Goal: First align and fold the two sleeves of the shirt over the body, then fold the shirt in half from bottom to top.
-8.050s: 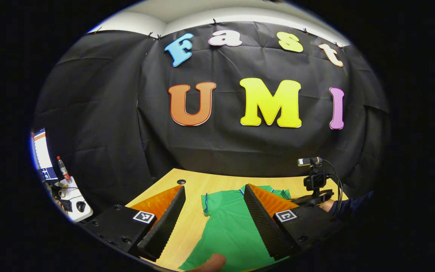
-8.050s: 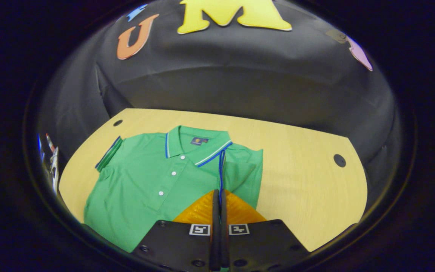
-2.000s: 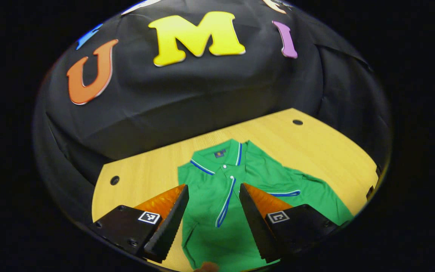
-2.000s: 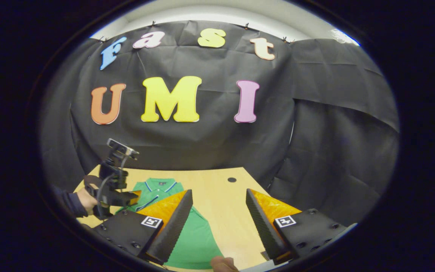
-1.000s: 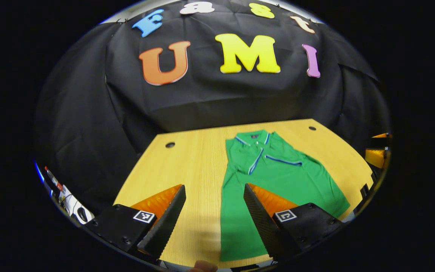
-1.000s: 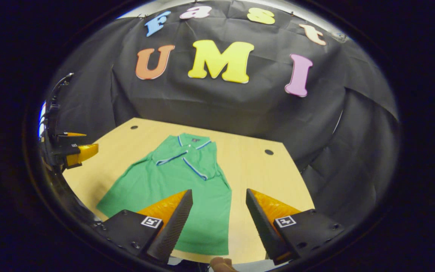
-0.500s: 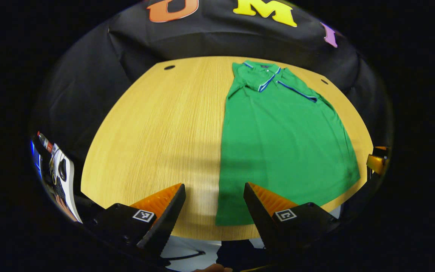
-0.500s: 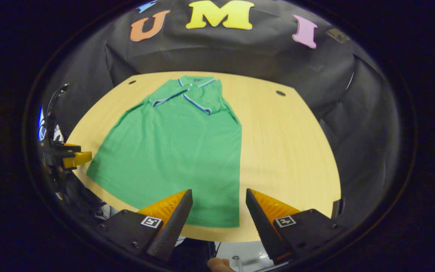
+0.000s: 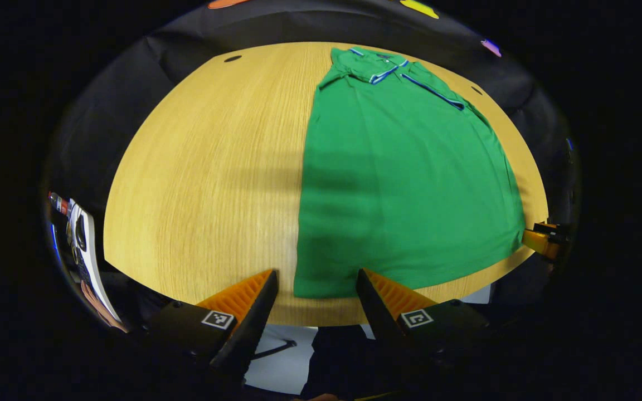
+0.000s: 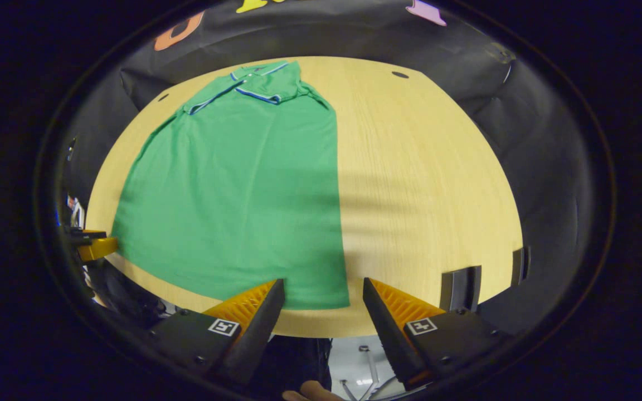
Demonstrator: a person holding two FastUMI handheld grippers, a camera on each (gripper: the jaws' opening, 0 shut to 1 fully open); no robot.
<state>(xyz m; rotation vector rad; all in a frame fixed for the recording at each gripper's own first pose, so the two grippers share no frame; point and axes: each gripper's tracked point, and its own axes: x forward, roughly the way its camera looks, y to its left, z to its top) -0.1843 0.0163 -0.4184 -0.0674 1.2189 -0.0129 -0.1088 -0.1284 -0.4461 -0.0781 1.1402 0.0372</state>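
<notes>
A green polo shirt point(image 9: 404, 178) lies flat on the wooden table point(image 9: 204, 167), collar far, both sleeves folded over its body. In the left gripper view my left gripper point(image 9: 315, 281) is open, its fingers straddling the shirt's near left hem corner from just above. In the right gripper view the same shirt point(image 10: 243, 184) shows, and my right gripper point(image 10: 322, 289) is open around the near right hem corner. Each view catches the other gripper's tip at the table's near edge: the right gripper point(image 9: 541, 242) and the left gripper point(image 10: 95, 245).
The table's near edge point(image 10: 321, 328) runs just under both grippers, with floor below. Cable holes point(image 9: 232, 58) point(image 10: 399, 74) sit in the far corners. A side desk with a bottle and mouse point(image 9: 78, 234) stands at the far left. Black cloth backs the table.
Both grippers have tilted down and come in to the shirt's near hem corners. Two seconds ago the left hung over the collar and the right faced the wall. Both stay open.
</notes>
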